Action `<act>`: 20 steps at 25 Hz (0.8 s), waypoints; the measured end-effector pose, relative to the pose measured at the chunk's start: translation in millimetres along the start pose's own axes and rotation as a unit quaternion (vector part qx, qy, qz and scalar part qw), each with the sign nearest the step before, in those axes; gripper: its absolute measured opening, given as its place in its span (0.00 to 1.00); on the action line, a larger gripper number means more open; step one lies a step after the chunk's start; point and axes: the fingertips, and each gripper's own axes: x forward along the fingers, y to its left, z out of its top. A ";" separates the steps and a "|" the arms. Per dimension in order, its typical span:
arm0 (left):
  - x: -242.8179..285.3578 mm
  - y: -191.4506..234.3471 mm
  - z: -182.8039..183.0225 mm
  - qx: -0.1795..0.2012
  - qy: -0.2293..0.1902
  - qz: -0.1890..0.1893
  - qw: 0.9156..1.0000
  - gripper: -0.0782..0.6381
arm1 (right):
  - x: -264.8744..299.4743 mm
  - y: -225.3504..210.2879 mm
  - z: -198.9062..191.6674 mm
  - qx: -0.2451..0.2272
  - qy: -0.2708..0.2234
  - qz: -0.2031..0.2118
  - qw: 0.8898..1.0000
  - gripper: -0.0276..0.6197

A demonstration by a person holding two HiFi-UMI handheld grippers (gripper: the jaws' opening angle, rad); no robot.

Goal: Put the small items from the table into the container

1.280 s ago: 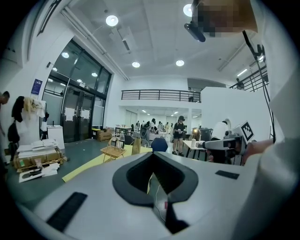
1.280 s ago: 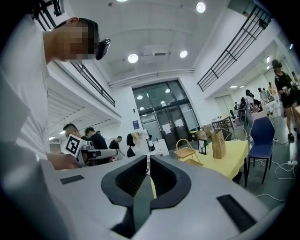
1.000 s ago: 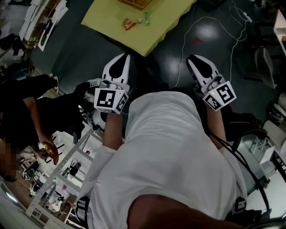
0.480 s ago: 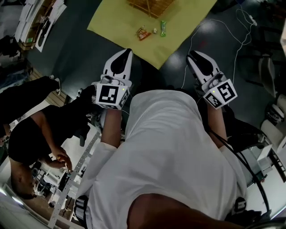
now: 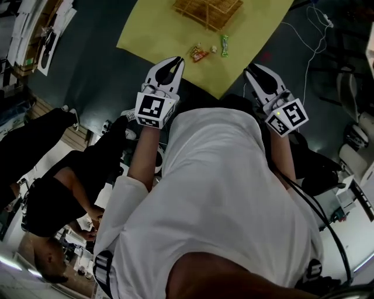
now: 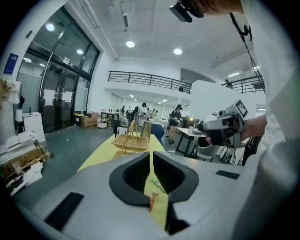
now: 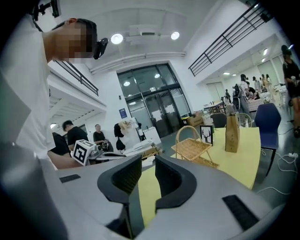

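Basket (image 5: 207,11) sits on the yellow bench (image 5: 158,29), well in from the near edge. That edge runs slantwise below the basket and ends in a corner on the operator's side. Btwn basket and edge the top is bare yellow, w/ the small items lying just this side of the basket: orange packet (image 5: 198,55), tiny pale bit (image 5: 214,50), green packet (image 5: 224,44). They're close together, none in the basket.

L hand-held gripper (image 5: 173,61) has its jaws pressed together, nothing in them. Its tip overlaps the near edge, down-left of the basket, short of the items. R hand-held gripper (image 5: 252,70) is off the corner, down-right of the basket, over dark floor. Its jaws are opening, apart, nothing btwn them.

Floor right of the basket is open apart from a white cable (image 5: 304,41). Left of the basket is dark floor, then a bystander in black (image 5: 58,193) well away.

Basket is cut off at the top of the head view. The right gripper view shows it whole, hoop handle up, w/ a brown paper bag (image 7: 231,133) and a small framed picture (image 7: 206,135) just past it. Pale bit is too small to identify. Operator's white shirt (image 5: 222,193) hides the floor under them.
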 end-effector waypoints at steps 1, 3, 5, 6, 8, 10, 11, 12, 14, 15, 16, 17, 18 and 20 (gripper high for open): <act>7.4 5.5 -9.5 0.000 0.009 -0.005 1.000 0.12 | 3.7 -2.5 -3.0 0.004 0.005 -0.004 1.000 0.17; 25.5 14.2 -31.1 0.000 0.032 -0.015 0.999 0.18 | 8.2 -9.0 -8.1 0.011 0.015 -0.010 1.000 0.17; 45.5 19.8 -55.2 -0.001 0.057 -0.024 0.998 0.20 | 8.4 -16.4 -11.4 0.015 0.022 -0.014 1.000 0.17; 55.4 22.0 -68.7 -0.002 0.070 -0.028 0.997 0.20 | 7.4 -20.1 -12.2 0.018 0.024 -0.016 0.999 0.17; 75.3 25.7 -98.5 -0.006 0.102 -0.039 0.994 0.22 | 5.3 -27.9 -13.1 0.022 0.027 -0.018 0.999 0.17; 97.2 28.9 -129.3 -0.014 0.138 -0.049 0.989 0.26 | 3.4 -38.8 -13.0 0.025 0.030 -0.017 0.999 0.17; 108.3 30.2 -144.4 -0.019 0.156 -0.053 0.986 0.28 | 2.6 -45.2 -12.8 0.027 0.033 -0.015 0.999 0.17; 118.4 31.3 -159.7 -0.027 0.174 -0.056 0.983 0.28 | 1.8 -51.1 -13.0 0.029 0.037 -0.013 0.999 0.17; 134.1 32.8 -190.2 -0.045 0.211 -0.062 0.975 0.33 | 1.4 -59.3 -15.4 0.033 0.048 -0.007 0.998 0.17; 140.5 34.0 -204.1 -0.052 0.228 -0.066 0.970 0.35 | 1.9 -62.0 -17.4 0.034 0.054 -0.004 0.998 0.17; 146.2 35.1 -216.4 -0.057 0.243 -0.070 0.966 0.37 | 2.4 -64.2 -19.9 0.033 0.061 -0.001 0.998 0.17; 151.1 35.3 -227.6 -0.062 0.257 -0.074 0.961 0.39 | 2.1 -66.4 -22.8 0.032 0.067 -0.001 0.997 0.17; 154.9 34.3 -237.8 -0.067 0.270 -0.077 0.958 0.41 | 0.6 -68.9 -25.8 0.033 0.073 -0.001 0.997 0.17; 160.6 31.2 -255.0 -0.074 0.288 -0.080 0.952 0.44 | -4.0 -75.2 -30.8 0.039 0.080 -0.006 0.996 0.17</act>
